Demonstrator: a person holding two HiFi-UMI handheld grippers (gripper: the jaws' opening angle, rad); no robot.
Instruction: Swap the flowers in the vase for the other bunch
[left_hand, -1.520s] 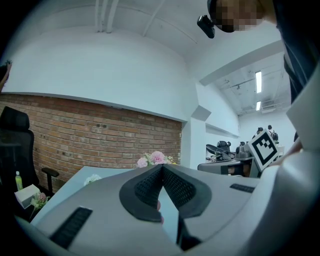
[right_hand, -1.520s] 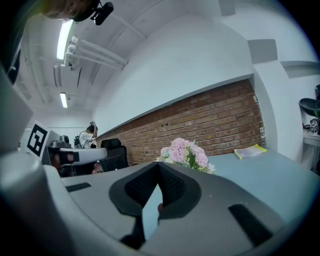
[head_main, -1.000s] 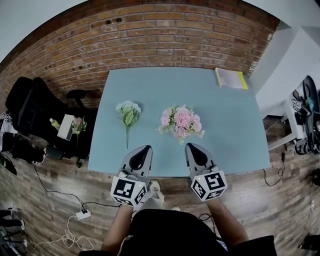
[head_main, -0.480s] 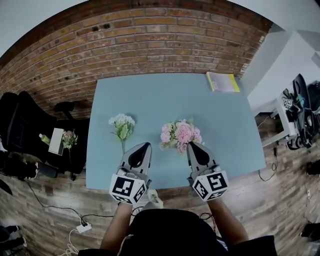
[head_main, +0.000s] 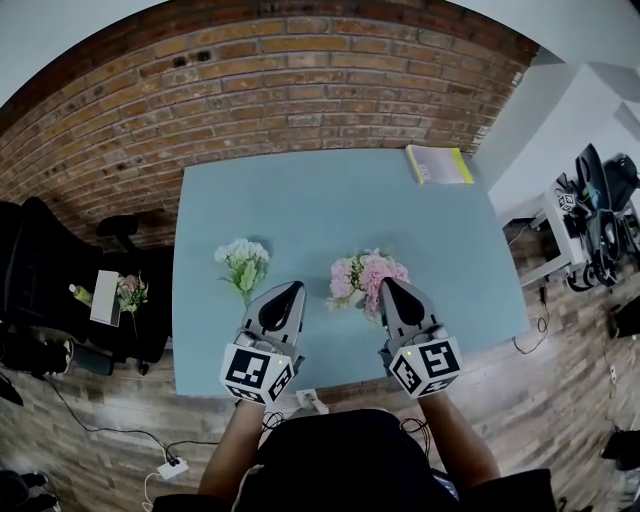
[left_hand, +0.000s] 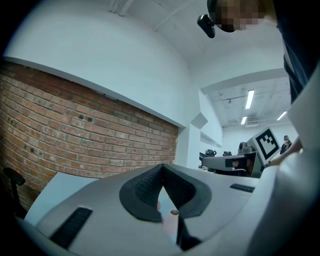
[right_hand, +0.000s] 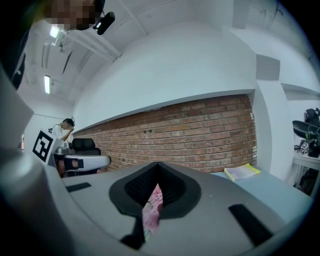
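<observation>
A pink bunch of flowers (head_main: 363, 279) stands near the middle of the pale blue table (head_main: 320, 200); the vase under it is hidden by the blooms. A white and green bunch (head_main: 243, 264) lies flat on the table to its left. My left gripper (head_main: 288, 291) is shut and empty, its tip just right of the white bunch. My right gripper (head_main: 390, 287) is shut and empty, its tip at the right edge of the pink blooms. In the right gripper view the pink flowers (right_hand: 154, 200) show through the gap behind the closed jaws.
A yellow-edged book (head_main: 436, 164) lies at the table's far right corner. A brick wall (head_main: 300, 90) runs behind the table. A black chair (head_main: 40, 260) and a stool with a small flower bunch (head_main: 128, 292) stand to the left. Cables lie on the wooden floor.
Both grippers have moved forward over the table's near edge toward the flowers, still shut. The flowers have not moved on the table.
</observation>
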